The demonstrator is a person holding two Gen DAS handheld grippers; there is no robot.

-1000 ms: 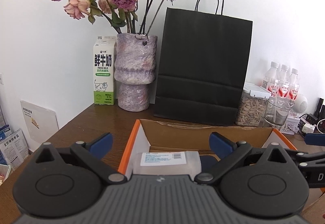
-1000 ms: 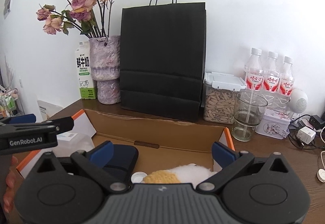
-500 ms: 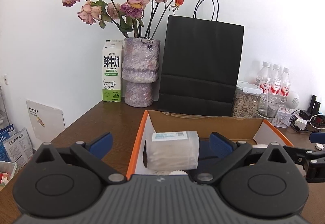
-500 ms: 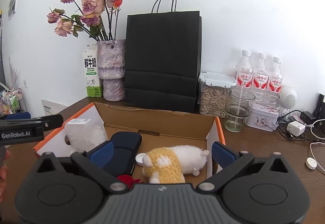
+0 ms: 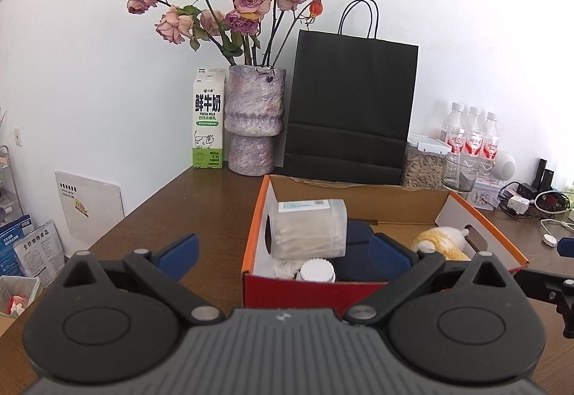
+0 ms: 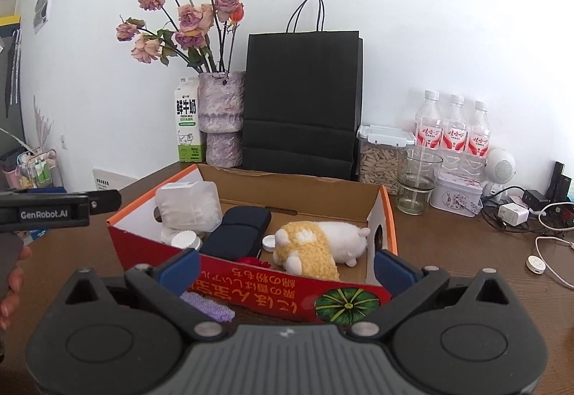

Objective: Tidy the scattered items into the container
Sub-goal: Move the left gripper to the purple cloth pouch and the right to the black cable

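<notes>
Both grippers, left gripper [image 5: 283, 253] and right gripper [image 6: 287, 269], gape wide (empty); only right view shows purple cloth [image 6: 208, 305] outside box [image 6: 287, 287]

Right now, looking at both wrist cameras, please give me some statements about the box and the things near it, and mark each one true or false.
1. The plush toy lies inside the cardboard box. True.
2. The left gripper is closed on the clear plastic container. False: its jaws are wide apart and empty, and the container sits in the box.
3. A purple knitted item lies on the table outside the box, in front of its red wall. True.
4. The dark blue case stands beside the milk carton. False: the case lies in the box.
5. The right gripper holds nothing. True.
</notes>
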